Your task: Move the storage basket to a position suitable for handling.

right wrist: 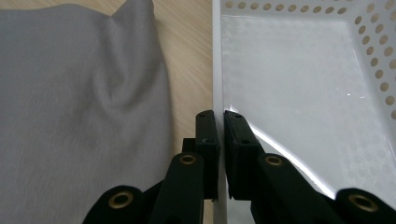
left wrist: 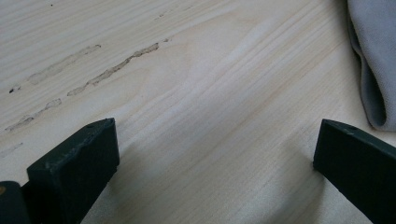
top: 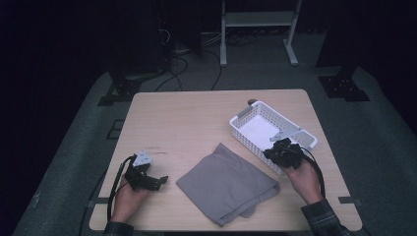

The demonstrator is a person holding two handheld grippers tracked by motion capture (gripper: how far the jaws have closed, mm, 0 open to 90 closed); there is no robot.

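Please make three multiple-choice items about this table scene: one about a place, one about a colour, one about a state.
1. Where does the white basket stand?
A. far right part of the table
B. near left corner
C. on the floor

2. What colour is the folded cloth?
A. red
B. grey
C. yellow

3. How is the right gripper?
A. wide open above the cloth
B. shut on the basket's wall
C. lying on the table

Answers: 1 A, the high view shows it there; 2 B, grey in every view; 3 B, its jaws pinch the white wall.

Glossy white perforated plastic basket [top: 246, 117], matt grey folded cloth [top: 226, 184], pale scuffed wood-grain table [top: 187, 118].
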